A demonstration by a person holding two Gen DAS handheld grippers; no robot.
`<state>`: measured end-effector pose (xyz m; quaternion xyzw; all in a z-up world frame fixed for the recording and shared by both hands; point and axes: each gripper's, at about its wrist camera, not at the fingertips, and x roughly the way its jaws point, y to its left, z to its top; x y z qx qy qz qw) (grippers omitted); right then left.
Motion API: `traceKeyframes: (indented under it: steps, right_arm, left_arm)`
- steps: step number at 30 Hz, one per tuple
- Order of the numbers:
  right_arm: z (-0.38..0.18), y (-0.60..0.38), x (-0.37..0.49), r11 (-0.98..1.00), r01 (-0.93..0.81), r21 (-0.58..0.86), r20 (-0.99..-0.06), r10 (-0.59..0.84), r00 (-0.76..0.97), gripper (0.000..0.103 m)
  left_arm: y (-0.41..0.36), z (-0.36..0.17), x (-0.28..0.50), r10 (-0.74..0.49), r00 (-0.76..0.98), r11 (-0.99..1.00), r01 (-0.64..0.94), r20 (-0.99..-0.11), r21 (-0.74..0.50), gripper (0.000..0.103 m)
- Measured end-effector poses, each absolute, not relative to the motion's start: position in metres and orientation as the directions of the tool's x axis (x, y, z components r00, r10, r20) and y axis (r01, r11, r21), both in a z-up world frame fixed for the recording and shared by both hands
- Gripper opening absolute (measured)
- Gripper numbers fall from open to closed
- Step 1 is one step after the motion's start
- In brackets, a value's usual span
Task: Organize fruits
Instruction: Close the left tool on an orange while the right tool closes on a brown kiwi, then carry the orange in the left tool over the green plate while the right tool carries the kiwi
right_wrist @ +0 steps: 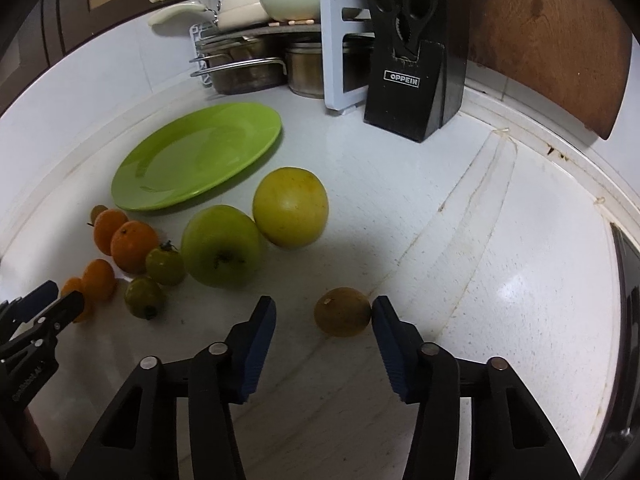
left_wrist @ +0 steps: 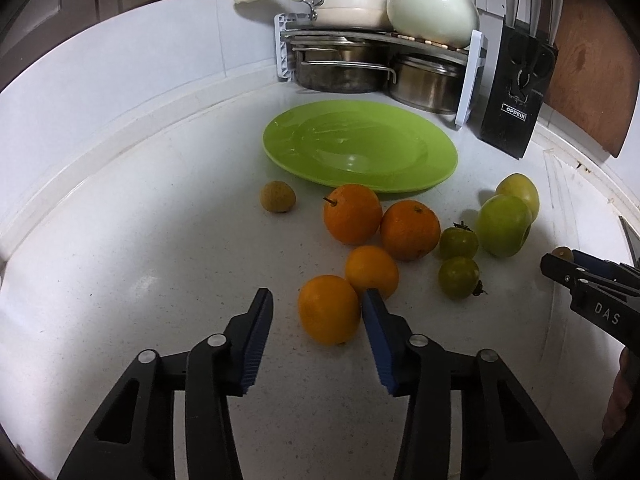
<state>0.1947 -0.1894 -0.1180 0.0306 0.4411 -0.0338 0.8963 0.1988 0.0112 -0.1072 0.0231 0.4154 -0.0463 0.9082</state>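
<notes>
Left claw [left_wrist: 316,306]: jaws partly apart, straddling the nearest orange [left_wrist: 329,309]; right pad touches or nearly touches its side, left pad stands clear. Not clamped.
Right claw [right_wrist: 324,312]: jaws partly apart around a small brownish-orange fruit [right_wrist: 342,311]; right pad at its edge, left pad well clear. No grip yet.
Counter [left_wrist: 160,248]: white, speckled; carries all the fruit.
Plate [left_wrist: 360,146]: green, bare, at the back of the counter, just behind the oranges.
Oranges: four in a loose cluster. Second orange [left_wrist: 372,271] touches the nearest one; two larger oranges [left_wrist: 352,213] [left_wrist: 410,229] sit side by side near the plate rim.
Small green fruits: two with dark stems [left_wrist: 458,243] [left_wrist: 458,278], just right of the oranges.
Apples: green apple [right_wrist: 221,245] touching a yellow-green apple [right_wrist: 291,207], right of the small green fruits.
Lone brown fruit [left_wrist: 278,197]: small, left of the cluster, apart from it.
Background: pot rack [left_wrist: 380,40] with pans and a cream pot; black knife block [left_wrist: 516,92] beside it.
Person: part of a hand [left_wrist: 620,400] at the right edge of the left view.
</notes>
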Motion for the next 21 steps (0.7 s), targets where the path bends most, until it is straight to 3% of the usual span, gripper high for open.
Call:
traceKeyframes:
  steps: [9, 21]
  right_arm:
    - [-0.1186, -0.1909, 0.1962, 0.996, 0.094, 0.002, -0.796, -0.055, 0.603, 0.031]
    - [-0.1119, -0.1859, 0.1912, 0.997, 0.073, 0.013, -0.782, -0.035, 0.622, 0.031]
  left_arm:
    - [0.0094, -0.1074, 0.2004, -0.066, 0.657, 0.994, 0.111, -0.751, 0.01, 0.034]
    - [0.0106, -0.1045, 0.1969, -0.076, 0.665, 0.993, 0.115, -0.743, 0.002, 0.033]
